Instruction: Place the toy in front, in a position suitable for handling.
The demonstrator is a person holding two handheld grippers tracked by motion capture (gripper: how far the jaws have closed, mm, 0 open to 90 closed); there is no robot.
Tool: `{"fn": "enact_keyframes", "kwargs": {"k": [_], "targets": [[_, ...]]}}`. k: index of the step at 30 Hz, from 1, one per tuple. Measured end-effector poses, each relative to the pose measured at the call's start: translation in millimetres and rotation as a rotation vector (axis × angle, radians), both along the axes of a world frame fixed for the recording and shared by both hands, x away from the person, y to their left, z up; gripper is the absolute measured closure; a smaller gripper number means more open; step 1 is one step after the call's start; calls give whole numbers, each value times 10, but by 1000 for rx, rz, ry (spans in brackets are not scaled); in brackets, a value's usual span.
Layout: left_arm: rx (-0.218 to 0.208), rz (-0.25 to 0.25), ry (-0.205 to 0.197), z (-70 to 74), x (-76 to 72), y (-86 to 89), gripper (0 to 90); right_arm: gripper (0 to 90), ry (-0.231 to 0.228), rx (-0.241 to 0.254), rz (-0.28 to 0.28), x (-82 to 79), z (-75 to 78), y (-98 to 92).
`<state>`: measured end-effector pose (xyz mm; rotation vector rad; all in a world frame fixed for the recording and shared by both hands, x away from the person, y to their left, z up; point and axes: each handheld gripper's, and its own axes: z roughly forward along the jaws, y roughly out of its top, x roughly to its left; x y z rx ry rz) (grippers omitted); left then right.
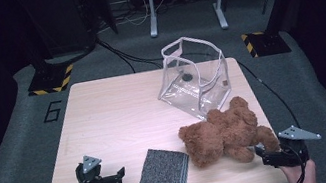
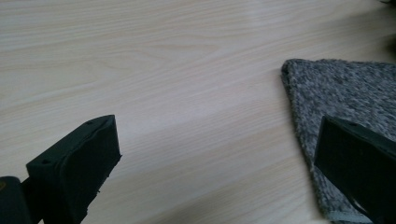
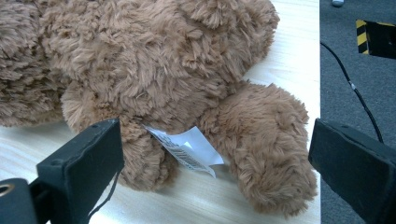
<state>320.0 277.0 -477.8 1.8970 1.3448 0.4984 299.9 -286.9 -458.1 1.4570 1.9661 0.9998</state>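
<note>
On the wooden table [image 1: 119, 114], the brown teddy bear [image 1: 224, 134] lies on its side at about 4 o'clock from the table's middle, just below the clear plastic bag [image 1: 194, 81] standing at 1 o'clock. The right gripper [image 1: 268, 153] sits at the bear's 4 o'clock, jaws spread wide and empty, facing its legs and white tag [image 3: 187, 149]. The left gripper [image 1: 115, 177], at 7 o'clock, is also spread, holding nothing, with the folded grey cloth [image 1: 164, 173] just beside it at its 3 o'clock.
</note>
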Motion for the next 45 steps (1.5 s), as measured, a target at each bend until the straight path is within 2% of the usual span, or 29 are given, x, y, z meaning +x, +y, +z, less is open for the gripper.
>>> {"fn": "enact_keyframes", "kwargs": {"k": [7, 16, 21, 28, 30, 32, 35, 41, 45], "targets": [[5, -64, 17, -65, 17, -277, 0, 27, 2, 9, -5, -10, -29, -11], [39, -158, 43, -161, 40, -683, 0, 28, 5, 13, -1, -22, -51, -4], [88, -225, 56, -189, 58, -888, 0, 31, 9, 13, 1, -17, -62, 6], [126, -259, 65, -259, 71, -1095, 20, 31, 12, 17, -2, -12, -57, -1], [132, -263, 72, -279, 88, -1130, 58, 31, 10, 13, 1, -9, -49, -2], [156, -264, 68, -300, 98, -1168, 165, 32, 9, 12, -1, -7, -43, -1], [186, -264, 70, -351, 97, -1203, 244, 34, 10, 9, 1, -1, -52, 0], [165, -265, 65, -379, 61, -1195, 335, 40, 14, 16, 0, -1, -64, 1], [142, -250, 34, -390, 2, -1202, 517, 44, 13, 21, 0, -11, -61, -2]]}}
